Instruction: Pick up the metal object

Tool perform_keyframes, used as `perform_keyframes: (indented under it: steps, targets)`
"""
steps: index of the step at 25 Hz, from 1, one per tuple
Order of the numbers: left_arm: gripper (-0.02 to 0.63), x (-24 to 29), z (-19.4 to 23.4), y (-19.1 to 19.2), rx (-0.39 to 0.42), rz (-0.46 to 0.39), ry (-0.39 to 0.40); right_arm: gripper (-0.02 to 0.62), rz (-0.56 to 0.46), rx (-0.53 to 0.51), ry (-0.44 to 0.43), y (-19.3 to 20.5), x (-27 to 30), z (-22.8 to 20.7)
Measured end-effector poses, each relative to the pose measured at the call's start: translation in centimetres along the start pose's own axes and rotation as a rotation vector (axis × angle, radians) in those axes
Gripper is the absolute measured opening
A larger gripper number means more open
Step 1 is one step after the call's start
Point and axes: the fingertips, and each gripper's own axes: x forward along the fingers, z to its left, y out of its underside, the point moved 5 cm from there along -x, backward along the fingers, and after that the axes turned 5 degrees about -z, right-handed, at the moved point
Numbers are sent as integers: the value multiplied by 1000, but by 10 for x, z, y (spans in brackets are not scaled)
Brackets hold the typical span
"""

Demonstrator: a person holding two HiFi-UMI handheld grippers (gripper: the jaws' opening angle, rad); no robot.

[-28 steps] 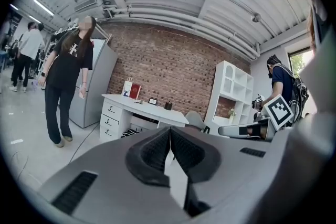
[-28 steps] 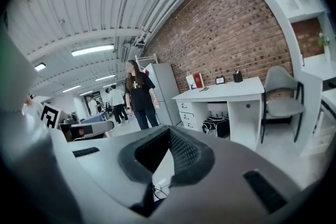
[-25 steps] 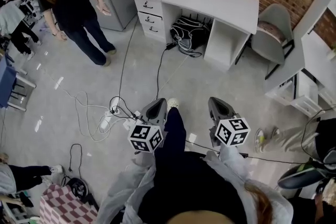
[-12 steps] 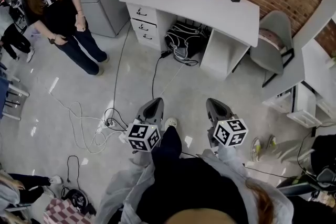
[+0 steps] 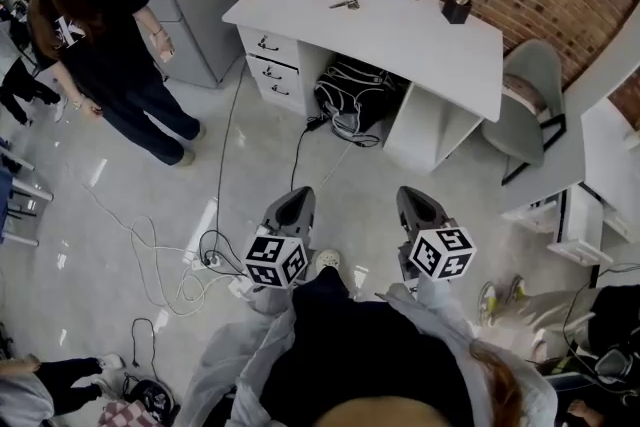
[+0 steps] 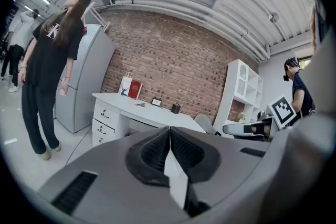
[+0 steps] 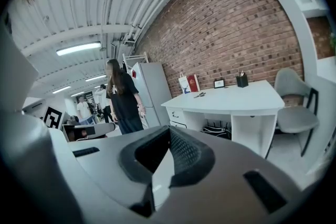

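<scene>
Head view: the left gripper (image 5: pixel 292 202) and right gripper (image 5: pixel 419 201) hang closed and empty over the floor, well apart from the desk (image 5: pixel 420 45) where the metal object (image 5: pixel 346 3) lies.

Left gripper view: jaws together, nothing between.

Right gripper view: likewise. The object looks thin, stiff and likely slippery, so it is best pinched mid-length.

Grey left gripper (image 5: pixel 298 200), white desk (image 5: pixel 400 30)

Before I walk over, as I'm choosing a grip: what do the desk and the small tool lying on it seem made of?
The desk looks like white laminated board, matte: flat uniform panels with crisp edges. The small tool looks like metal, grey with a dull sheen, but it is too small to be sure.
</scene>
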Motion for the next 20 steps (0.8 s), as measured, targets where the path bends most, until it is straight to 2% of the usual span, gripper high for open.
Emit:
perform_keyframes:
  steps: [10, 11, 12, 13, 15, 17, 20]
  targets:
    - [17, 57, 50, -21, 35, 5, 25, 3, -30, 24, 9, -25, 81, -13]
    - [17, 59, 54, -22, 33, 4, 24, 32, -28, 34, 4, -24, 85, -13]
    - [17, 61, 56, -23, 31, 3, 24, 136, -24, 47, -4, -23, 87, -13]
    - [17, 62, 58, -23, 31, 4, 25, 201, -24, 61, -10, -23, 88, -13]
    - [17, 64, 59, -24, 40, 11, 27, 229, -37, 95, -18, -23, 89, -14]
    - [17, 63, 58, -21, 47, 22, 24, 294, -52, 132, -21, -22, 87, -16]
    - [17, 63, 57, -16, 47, 43, 18, 310, -51, 140, -21, -21, 91, -25]
